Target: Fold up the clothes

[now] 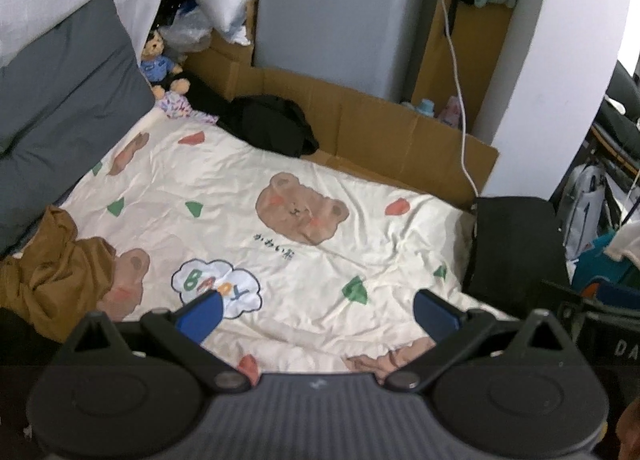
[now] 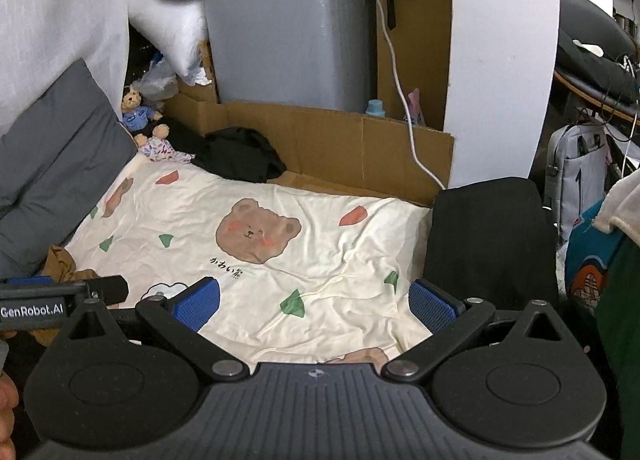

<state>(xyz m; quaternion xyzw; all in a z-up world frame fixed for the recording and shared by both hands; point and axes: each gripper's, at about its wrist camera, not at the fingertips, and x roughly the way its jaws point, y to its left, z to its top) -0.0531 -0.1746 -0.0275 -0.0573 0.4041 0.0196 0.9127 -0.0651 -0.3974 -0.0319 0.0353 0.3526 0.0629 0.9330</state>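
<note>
Around the cream bear-print bedsheet (image 1: 248, 188): grey pillow (image 1: 60, 108) at left, teddy bear (image 1: 158, 60) and cardboard (image 1: 380, 120) behind, black folded stack (image 2: 488, 236) at right. Nothing between grippers and clothes. Brown garment (image 1: 60, 268) crumpled at left edge; black garment (image 1: 272, 124) heaped at far side. Left gripper (image 1: 316, 312) and right gripper (image 2: 314, 304) spread wide, empty.

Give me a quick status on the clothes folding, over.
Left gripper open, right gripper open, both empty above the bear-print sheet. Brown garment crumpled at the sheet's left edge, black garment heaped at the far edge. Nothing blocking either.
</note>
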